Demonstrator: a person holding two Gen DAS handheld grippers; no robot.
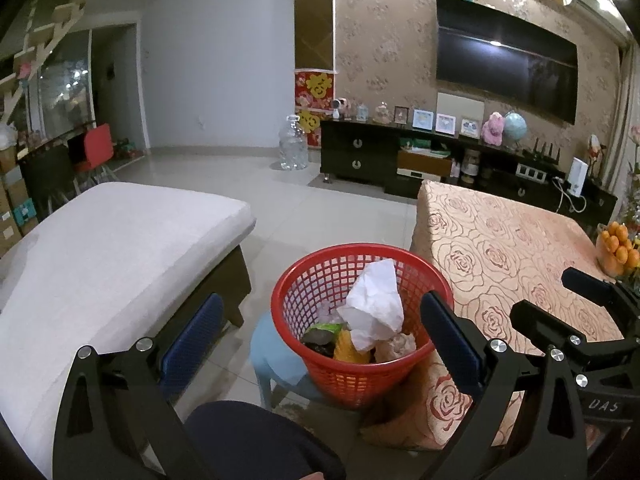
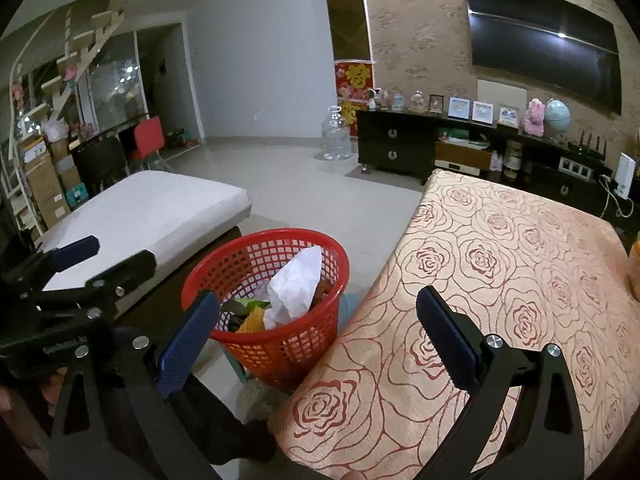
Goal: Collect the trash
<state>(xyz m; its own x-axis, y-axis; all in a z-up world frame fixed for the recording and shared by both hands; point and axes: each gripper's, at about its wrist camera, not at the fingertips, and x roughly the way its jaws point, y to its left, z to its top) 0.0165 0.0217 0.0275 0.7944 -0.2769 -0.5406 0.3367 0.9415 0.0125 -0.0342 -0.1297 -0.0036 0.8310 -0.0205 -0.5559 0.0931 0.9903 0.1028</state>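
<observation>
A red mesh wastebasket (image 1: 348, 372) (image 2: 292, 352) stands on a light blue stool (image 1: 272, 360) between a couch and a table. Inside lie a crumpled white paper (image 1: 374, 304) (image 2: 296, 284), a yellow wrapper (image 1: 349, 347) (image 2: 251, 320) and a green wrapper (image 1: 326, 328). My left gripper (image 1: 320, 336) hangs open just above and in front of the basket, nothing between its blue pads. My right gripper (image 2: 316, 328) is open and empty too, its left finger by the basket, its right finger over the table. The right gripper (image 1: 576, 300) shows at the right of the left wrist view.
A table with a rose-patterned cloth (image 2: 500, 280) (image 1: 512, 256) fills the right. A white cushioned couch (image 1: 104, 264) (image 2: 148, 208) lies left. A bowl of oranges (image 1: 618, 248) sits at the table's far right. A dark-clothed knee (image 1: 256, 436) is below. Tiled floor (image 2: 304, 188) stretches to a TV cabinet (image 2: 440, 148).
</observation>
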